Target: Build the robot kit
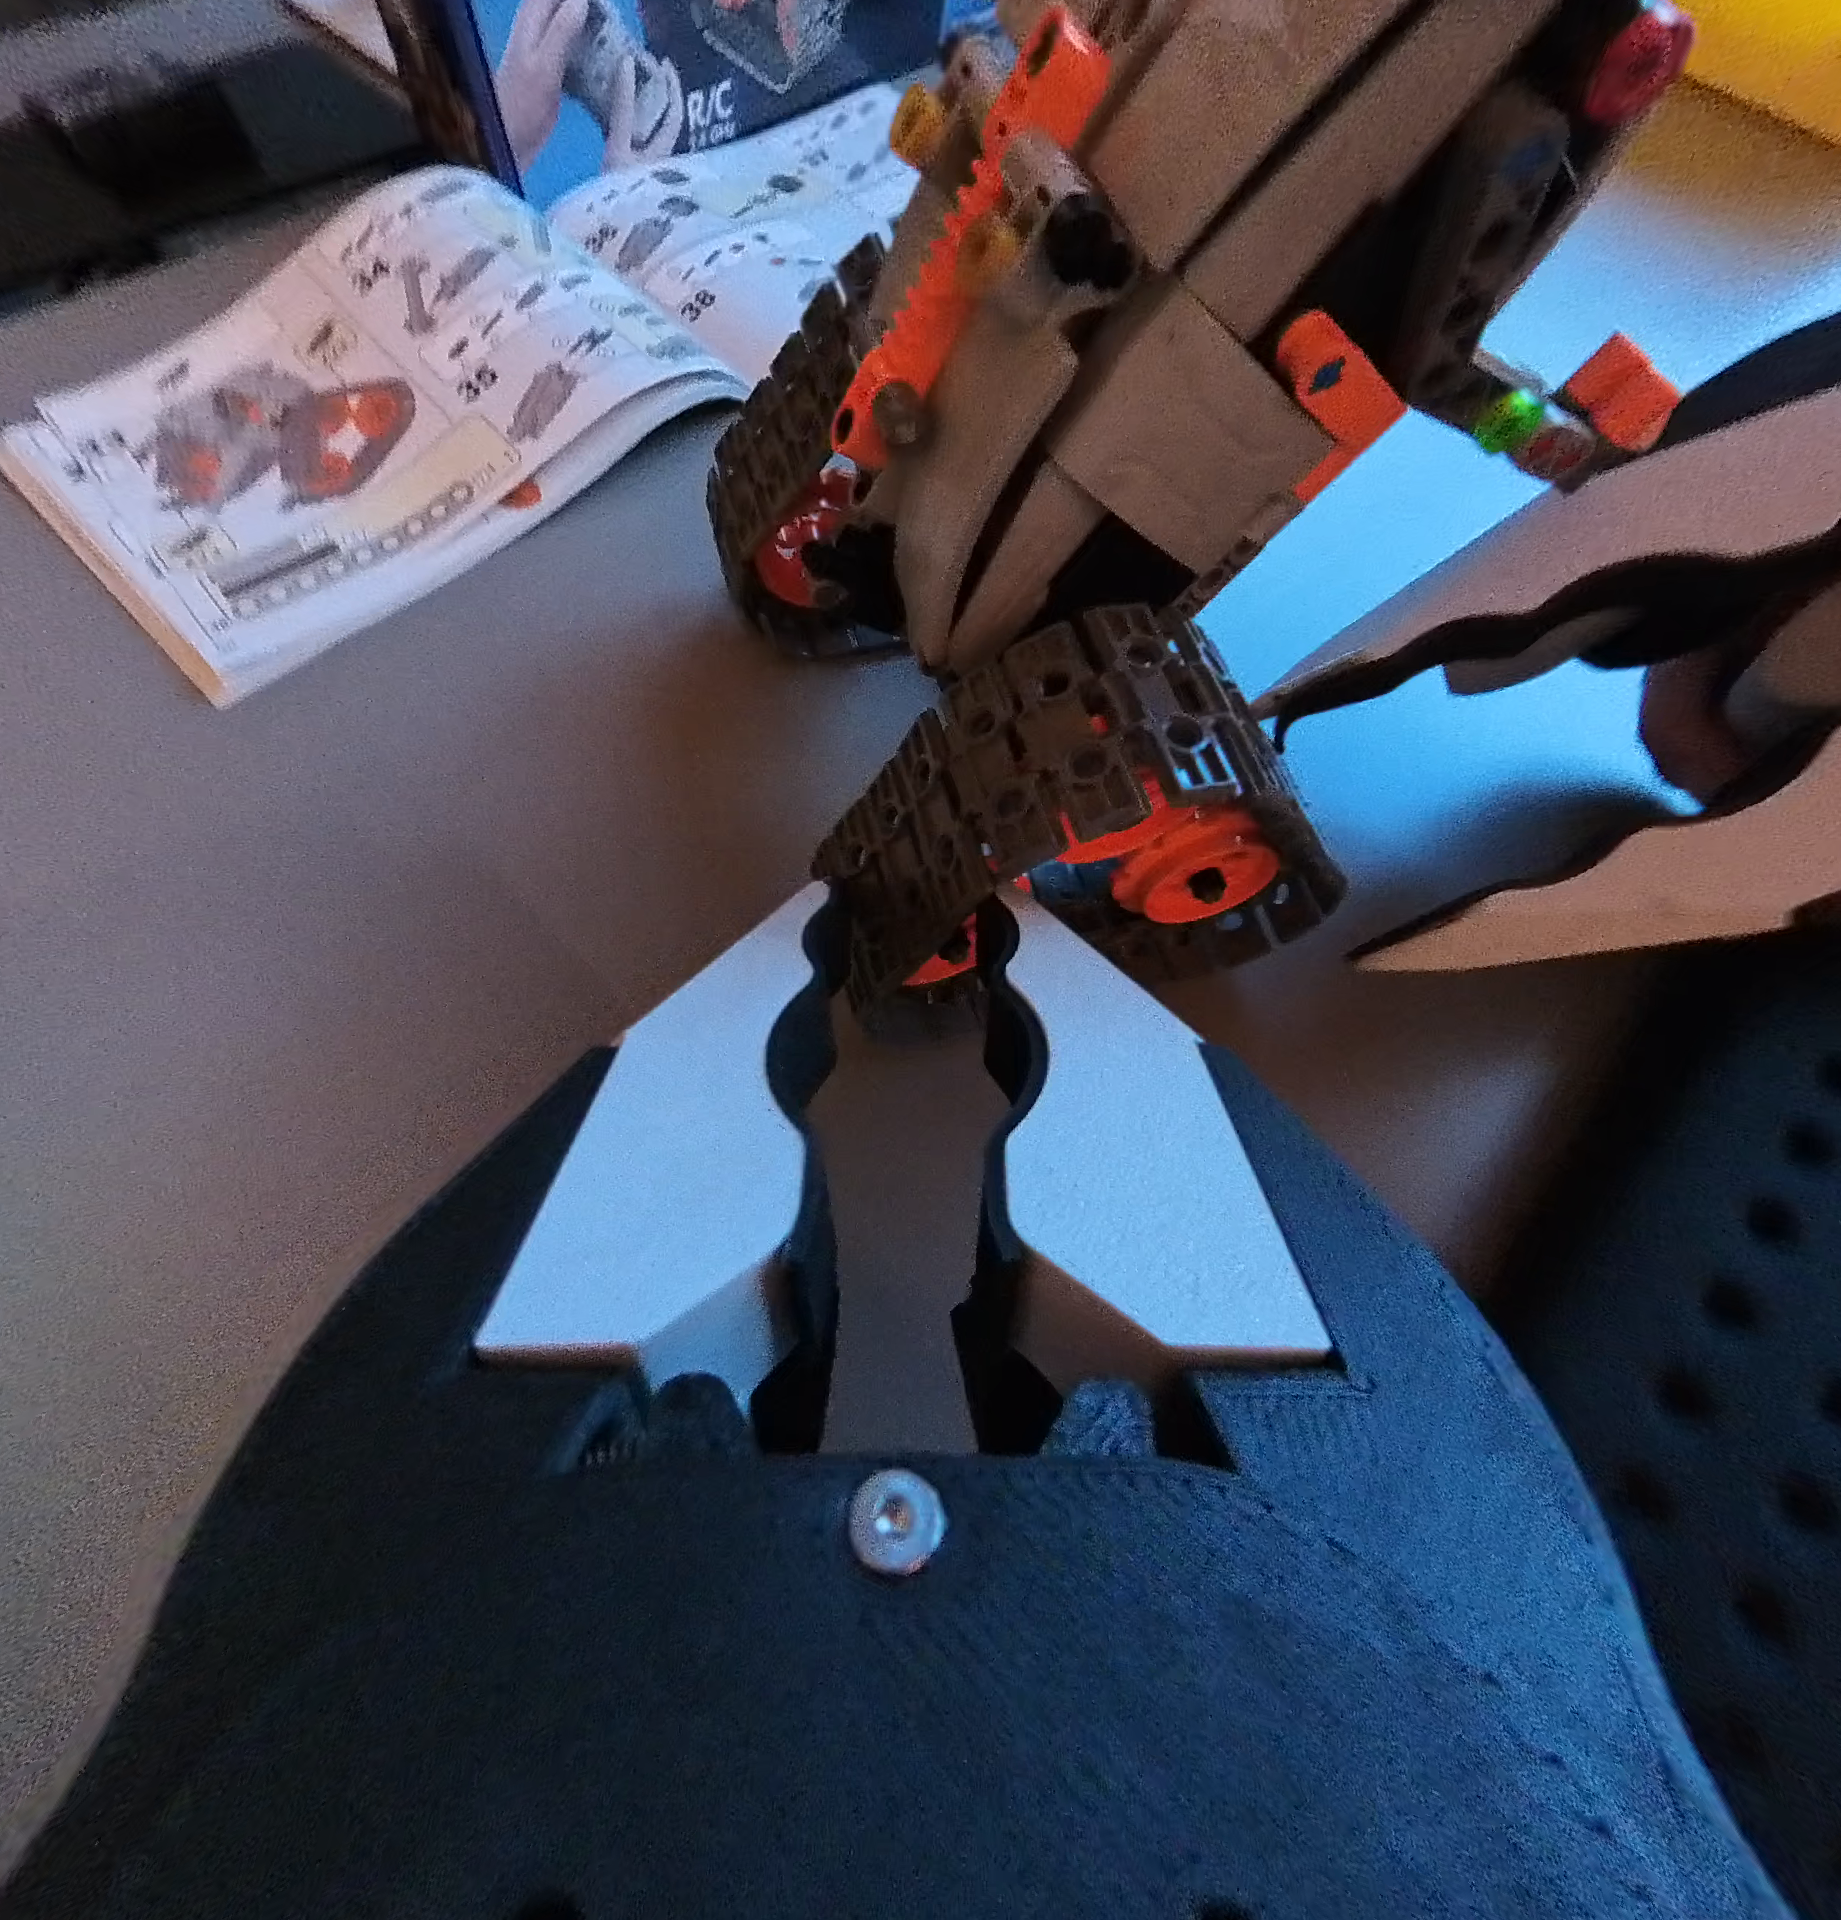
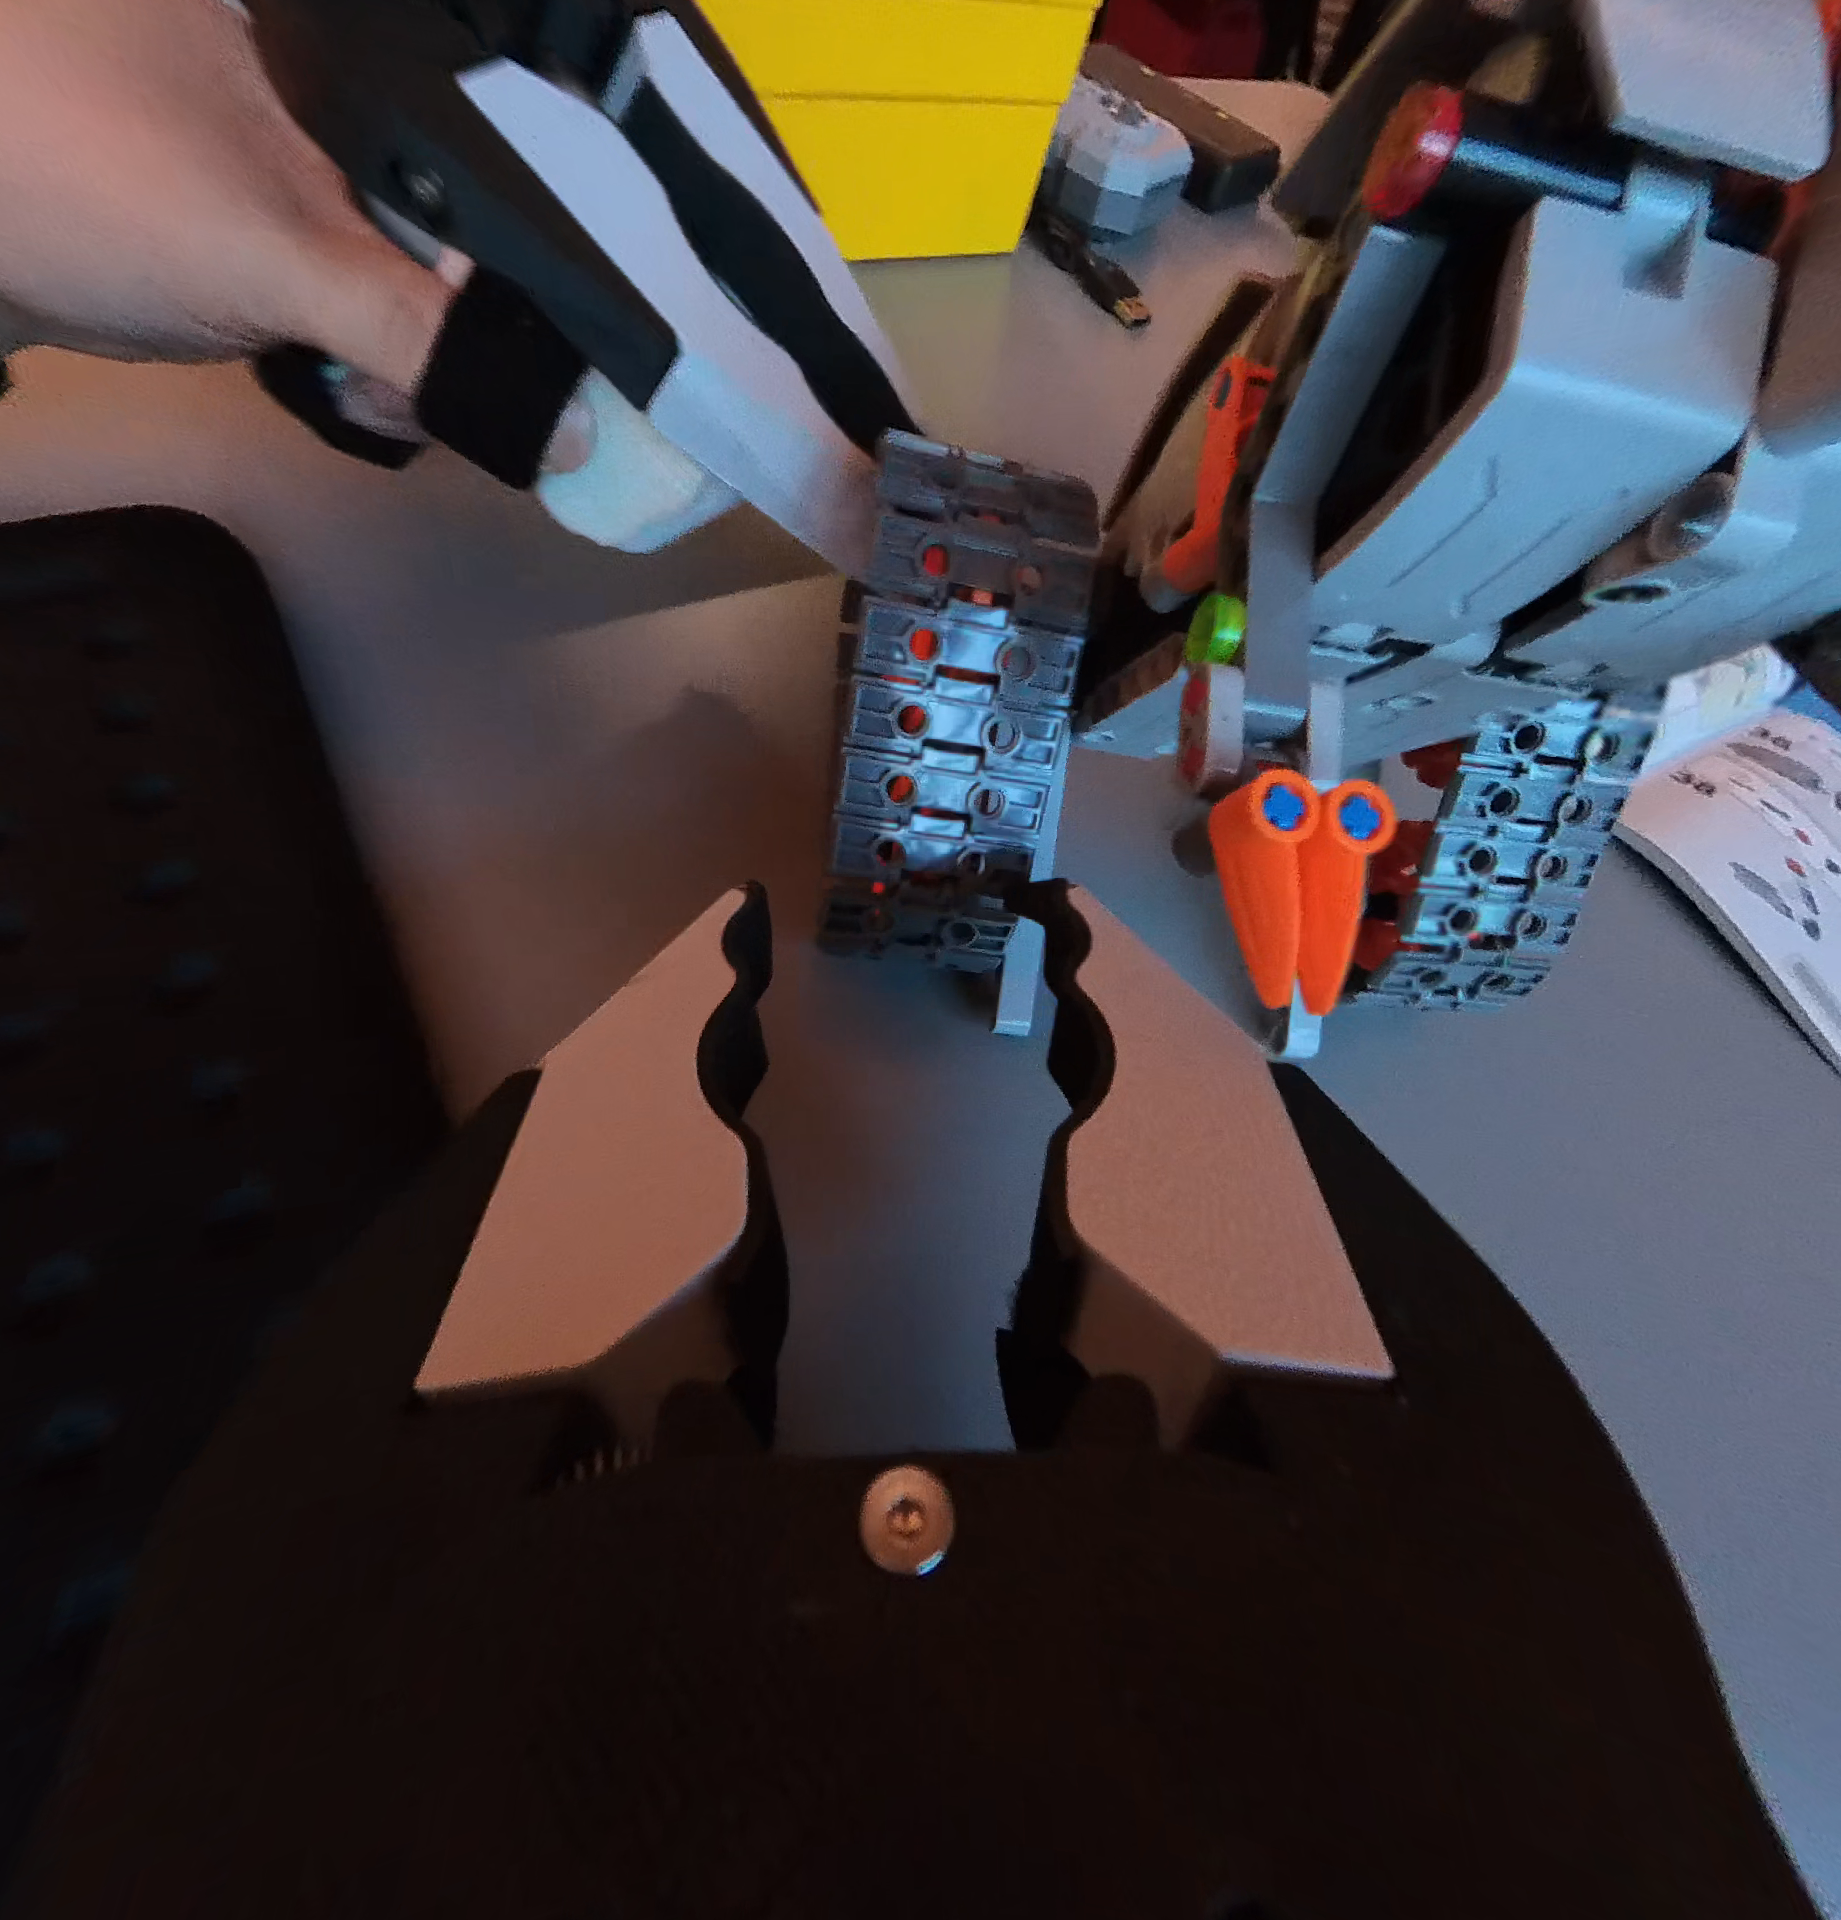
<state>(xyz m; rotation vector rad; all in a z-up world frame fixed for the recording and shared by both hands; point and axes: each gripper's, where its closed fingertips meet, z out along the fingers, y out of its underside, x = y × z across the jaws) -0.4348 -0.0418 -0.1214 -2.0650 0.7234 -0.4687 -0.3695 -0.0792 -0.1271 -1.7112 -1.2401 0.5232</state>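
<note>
A grey toy vehicle (image 1: 1155, 343) built of bricks, with orange parts, stands tilted on the grey table (image 1: 376, 935). Its near dark track belt (image 1: 1092, 748) runs over orange wheels. My left gripper (image 1: 916, 930) is shut on one end of this track. My right gripper (image 2: 905, 904) is open, its fingertips on either side of the other end of the track (image 2: 957, 707). The right gripper also shows at the right of the left wrist view (image 1: 1311, 826). The left gripper (image 2: 880, 452), held by a hand (image 2: 168, 208), touches the track's far end in the right wrist view. The vehicle's body (image 2: 1467, 468) rises to the right.
An open instruction booklet (image 1: 376, 395) lies behind the vehicle, with a blue box (image 1: 687, 73) standing beyond it. A black perforated mat (image 2: 116, 935) lies at the left. A yellow box (image 2: 916, 135) and a grey block (image 2: 1113, 156) sit at the back. A second track (image 2: 1518, 862) and two orange pointed pieces (image 2: 1300, 904) are on the vehicle. About 8 cm separates my left fingertips from my right. My left tips are roughly 30 cm from the grey block (image 2: 1113, 156).
</note>
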